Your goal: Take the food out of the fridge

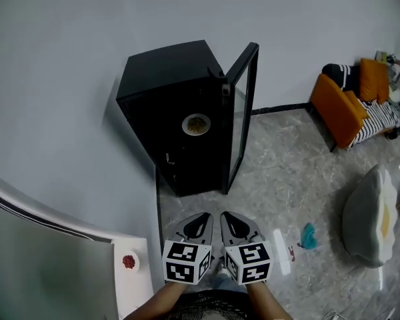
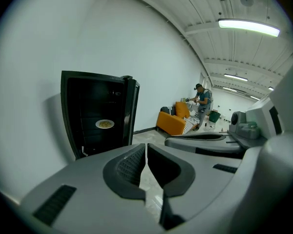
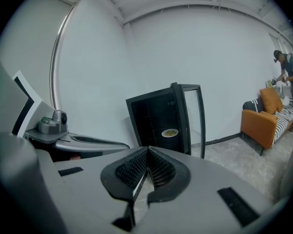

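A small black fridge [image 1: 170,105] stands against the white wall with its glass door [image 1: 243,112] swung open to the right. Inside on a shelf sits a white plate of yellowish food [image 1: 196,125], also seen in the left gripper view as the plate [image 2: 104,124] and in the right gripper view as the plate [image 3: 170,132]. My left gripper [image 1: 199,223] and right gripper [image 1: 234,223] hang side by side over the floor, well short of the fridge. Both are shut with nothing between the jaws.
A white tabletop [image 1: 137,282] at lower left bears a small bowl of red food [image 1: 129,262]. An orange sofa [image 1: 343,105] and a person stand at far right. A pale rounded seat [image 1: 370,215] and a teal scrap [image 1: 309,236] lie on the grey tiled floor.
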